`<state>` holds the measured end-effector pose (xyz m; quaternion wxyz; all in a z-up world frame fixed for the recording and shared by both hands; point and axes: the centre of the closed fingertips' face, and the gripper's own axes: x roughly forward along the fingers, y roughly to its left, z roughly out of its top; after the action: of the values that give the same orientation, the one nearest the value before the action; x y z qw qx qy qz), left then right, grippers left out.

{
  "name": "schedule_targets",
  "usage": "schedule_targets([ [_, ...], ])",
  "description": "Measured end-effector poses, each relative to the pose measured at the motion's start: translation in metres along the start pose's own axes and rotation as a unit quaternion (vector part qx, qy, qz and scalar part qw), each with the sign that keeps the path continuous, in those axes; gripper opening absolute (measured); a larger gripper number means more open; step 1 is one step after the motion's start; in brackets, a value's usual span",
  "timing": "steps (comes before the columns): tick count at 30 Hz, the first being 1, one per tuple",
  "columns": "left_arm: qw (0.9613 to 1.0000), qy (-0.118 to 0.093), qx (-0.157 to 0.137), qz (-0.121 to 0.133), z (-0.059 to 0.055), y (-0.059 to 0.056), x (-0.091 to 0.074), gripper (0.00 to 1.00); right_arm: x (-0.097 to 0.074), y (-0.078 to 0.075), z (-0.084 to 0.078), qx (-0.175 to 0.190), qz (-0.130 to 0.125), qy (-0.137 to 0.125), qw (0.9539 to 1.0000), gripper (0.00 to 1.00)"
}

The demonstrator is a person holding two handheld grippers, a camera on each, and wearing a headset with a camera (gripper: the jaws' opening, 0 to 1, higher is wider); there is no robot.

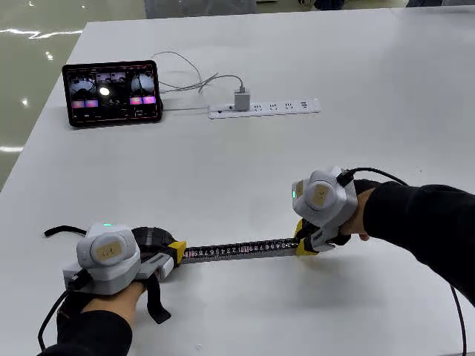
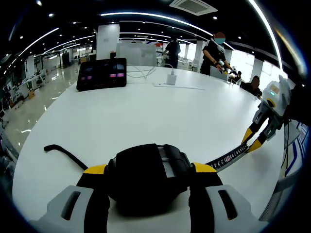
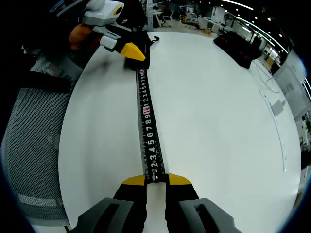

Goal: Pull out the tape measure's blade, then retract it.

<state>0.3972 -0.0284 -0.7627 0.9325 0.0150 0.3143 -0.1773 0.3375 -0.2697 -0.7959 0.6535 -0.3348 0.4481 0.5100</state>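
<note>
Left gripper (image 1: 167,259): sits at the near left of the white table (image 1: 334,89), jaws pointing to the person's right. Its yellow-tipped jaws are set fairly wide and close on either side of the black tape measure (image 2: 146,180), clamping the case between them. The left hand (image 1: 111,300) grips the tool from behind and below, with the forearm coming in from the near edge. A black strap (image 1: 63,231) trails from the case to the left across the table.

Right gripper (image 1: 303,241): sits at the near right, jaws angled down and back toward the left gripper. The jaws are drawn narrow and pinch the free end of the blade (image 3: 148,131). The right hand (image 1: 356,219) wraps the tool from the outer side; the dark sleeve (image 1: 423,222) reaches in from the right edge.

Blade: pulled out, running straight between the case and the right gripper, numbered face up, low over the table. Whether it touches the surface cannot be told.

At the far side of the table, well apart from the work, stand a lit tablet (image 1: 113,93) and a white power strip (image 1: 263,108).
</note>
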Motion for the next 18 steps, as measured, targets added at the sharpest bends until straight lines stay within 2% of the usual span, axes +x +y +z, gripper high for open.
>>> schedule_targets([
  [18,1.0000,0.002,-0.001,0.001,-0.0004,0.0004,0.0006,0.61,0.0020,0.0010,0.0055,0.002,0.001,-0.002,1.0000,0.09],
])
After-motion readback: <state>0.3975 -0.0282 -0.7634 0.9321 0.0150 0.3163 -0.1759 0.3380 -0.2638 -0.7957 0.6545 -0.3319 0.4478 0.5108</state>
